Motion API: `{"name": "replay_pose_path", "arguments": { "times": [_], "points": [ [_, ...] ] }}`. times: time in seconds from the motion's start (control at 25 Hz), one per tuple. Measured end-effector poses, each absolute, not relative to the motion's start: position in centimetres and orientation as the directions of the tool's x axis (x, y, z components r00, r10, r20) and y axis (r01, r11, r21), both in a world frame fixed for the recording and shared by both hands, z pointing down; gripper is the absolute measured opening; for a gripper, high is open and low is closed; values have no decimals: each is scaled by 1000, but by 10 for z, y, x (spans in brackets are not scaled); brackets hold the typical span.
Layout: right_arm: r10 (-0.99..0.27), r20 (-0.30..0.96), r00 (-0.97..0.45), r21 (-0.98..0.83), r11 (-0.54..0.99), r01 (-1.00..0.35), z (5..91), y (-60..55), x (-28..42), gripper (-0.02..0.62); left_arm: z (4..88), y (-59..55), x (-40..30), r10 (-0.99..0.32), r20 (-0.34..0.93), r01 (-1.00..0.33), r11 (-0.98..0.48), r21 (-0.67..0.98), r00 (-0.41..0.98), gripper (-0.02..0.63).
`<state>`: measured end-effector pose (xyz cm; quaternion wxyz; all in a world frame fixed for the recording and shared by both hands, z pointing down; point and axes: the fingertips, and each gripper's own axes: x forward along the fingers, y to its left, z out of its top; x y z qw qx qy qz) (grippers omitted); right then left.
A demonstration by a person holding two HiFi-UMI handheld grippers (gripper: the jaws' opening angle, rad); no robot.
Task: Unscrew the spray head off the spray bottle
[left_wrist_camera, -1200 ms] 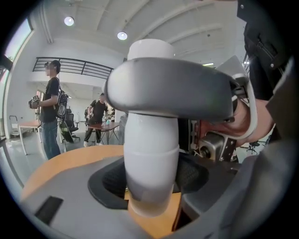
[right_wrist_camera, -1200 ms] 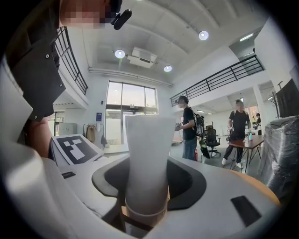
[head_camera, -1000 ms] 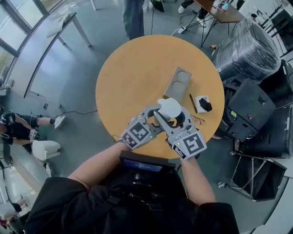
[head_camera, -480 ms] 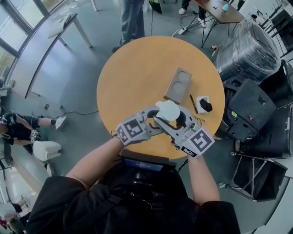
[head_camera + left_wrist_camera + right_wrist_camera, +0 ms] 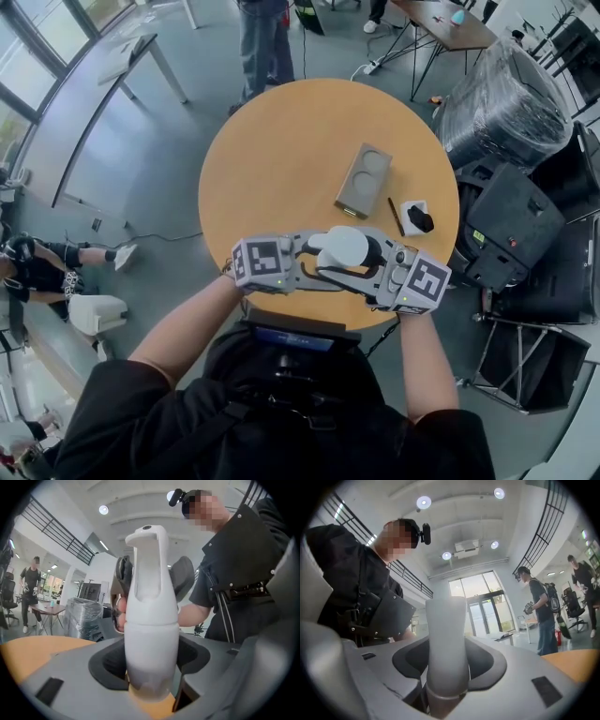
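Observation:
The white spray bottle [image 5: 343,247] is held upright above the near edge of the round wooden table [image 5: 281,159], between my two grippers, which face each other. My left gripper [image 5: 322,260] is shut on the bottle's body [image 5: 151,639], its pads on both sides of the lower part. The spray head [image 5: 149,559] stands on top, with the right gripper's jaws closed on it from behind. In the right gripper view, my right gripper [image 5: 446,667] is shut on the spray head [image 5: 446,634], just above its collar. The bottle's base is hidden there.
A grey-brown tray with two round recesses [image 5: 364,178] lies mid-table. Beside it are a thin dark stick [image 5: 396,214] and a small white block with a black thing on it [image 5: 417,216]. A person stands at the far edge [image 5: 264,37]. Wrapped black equipment [image 5: 506,103] stands at the right.
Both grippers have swung from pointing forward to pointing at each other, and have risen. The bottle has come up and nearer with them. Both grips are kept.

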<state>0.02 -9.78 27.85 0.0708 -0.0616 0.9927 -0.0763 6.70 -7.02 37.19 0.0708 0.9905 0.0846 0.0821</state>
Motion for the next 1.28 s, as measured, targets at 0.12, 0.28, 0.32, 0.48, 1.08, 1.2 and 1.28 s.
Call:
{"name": "replay_pose_path", "arguments": {
  "times": [0.12,0.28,0.32,0.48,1.08,1.2,1.28],
  "points": [
    [-269,-61,-961,-144,955,-258,285,-120,3,233,377,-94,66,61,197,37,-991,125,978,301],
    [-484,22,-875,-103,869,-484,294,-150,16,307,385,-129,62,-153,265,-178,-982,70,952,302],
    [-529,28,-848,-92,843,-530,294,-155,18,307,386,-136,62,-204,270,-228,-972,63,941,302],
    [-675,9,-738,-71,736,-674,291,-167,25,307,388,-154,63,-383,254,-406,-913,43,888,302],
    [-658,5,-753,-63,751,-657,296,-165,9,245,381,-155,58,-422,198,-437,-899,34,885,302],
    [-556,-5,-831,-93,828,-553,293,-154,4,244,378,-140,57,-295,174,-309,-949,61,940,302],
    [-472,-5,-881,-104,877,-469,292,-143,0,244,377,-128,55,-209,171,-223,-973,66,963,302]
  ]
}}
